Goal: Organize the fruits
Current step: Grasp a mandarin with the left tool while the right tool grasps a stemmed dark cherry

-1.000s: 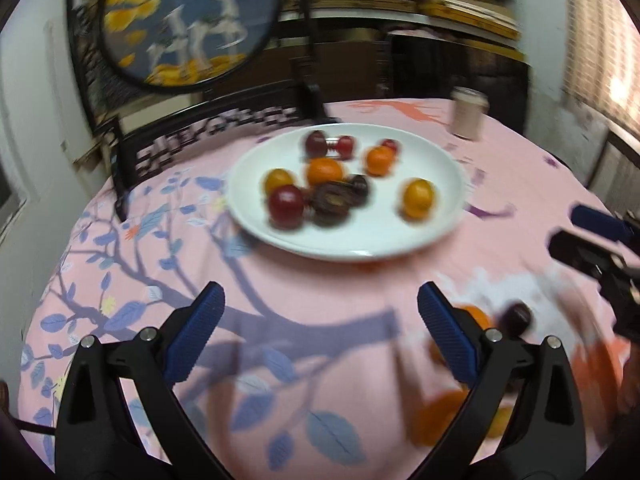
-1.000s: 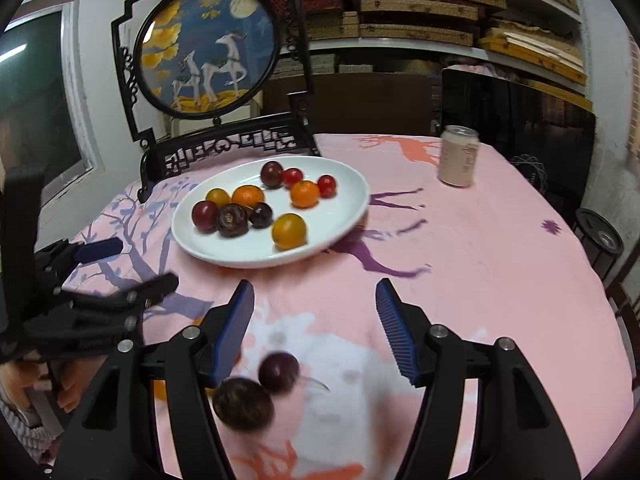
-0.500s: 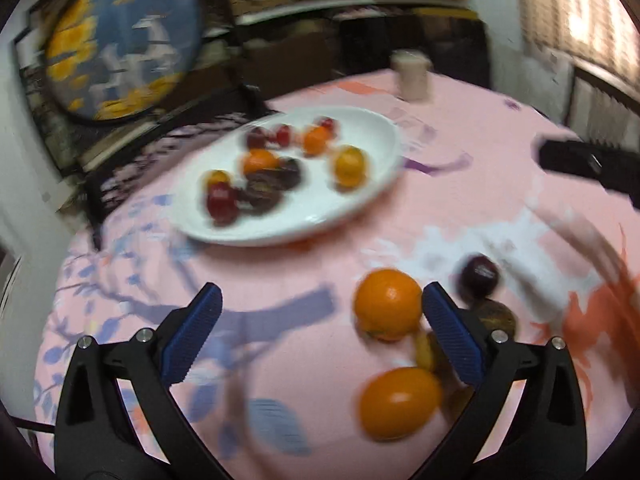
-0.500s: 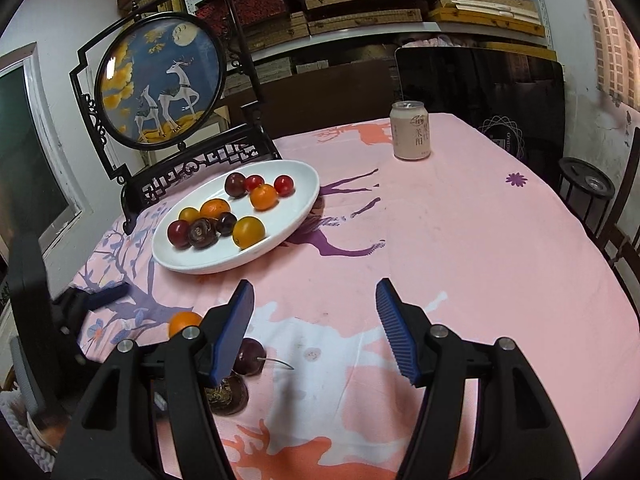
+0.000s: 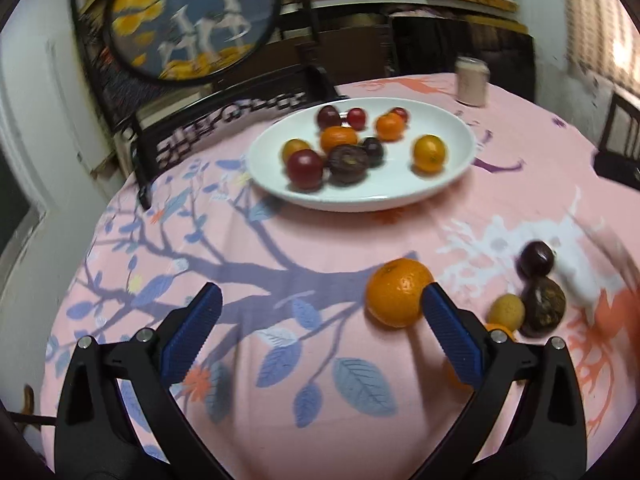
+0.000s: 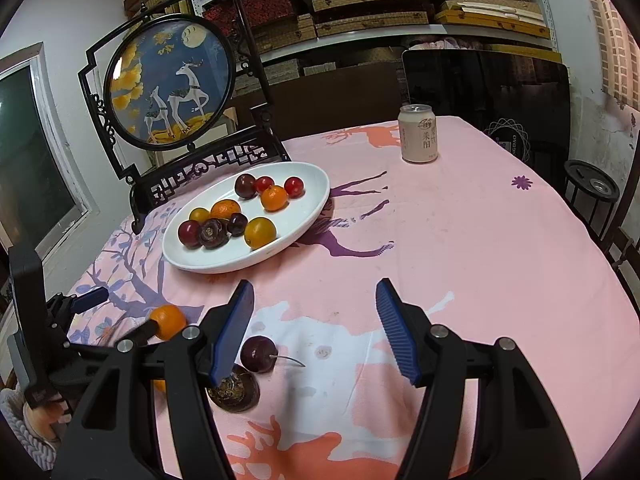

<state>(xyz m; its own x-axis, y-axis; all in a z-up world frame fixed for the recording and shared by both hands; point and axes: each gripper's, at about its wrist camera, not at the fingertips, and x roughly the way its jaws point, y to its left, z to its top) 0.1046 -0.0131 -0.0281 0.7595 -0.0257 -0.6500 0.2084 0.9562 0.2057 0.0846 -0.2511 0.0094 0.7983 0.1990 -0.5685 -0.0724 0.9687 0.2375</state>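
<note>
- Broadly, a round table under a pink cloth printed with deer and blue leaves fills both views.
- Behind it stands a framed round screen with white deer on blue, just beside the far edge of the plate.
- Nearer, a white oval plate sits on the left half of the table and holds a loose group of orange, yellow, red and dark purple fruits, several touching one another.
- Next, the left gripper hangs low over the cloth with its jaws spread wide and nothing between them; its right blue pad is just beside the orange and may touch it, though the blur leaves that unclear.
- Likewise the right gripper hovers over the white deer patch, jaws spread wide and empty.
- Then a pale drink can stands upright near the far edge, well apart from the plate.
- Off the plate, a large orange lies on the cloth, near the left gripper's right finger.
- Close by, a brown wrinkled fruit touches a small yellow fruit.
- Lastly, a dark cherry with a thin stem lies just beside the right gripper's left finger, touching the brown fruit.
</note>
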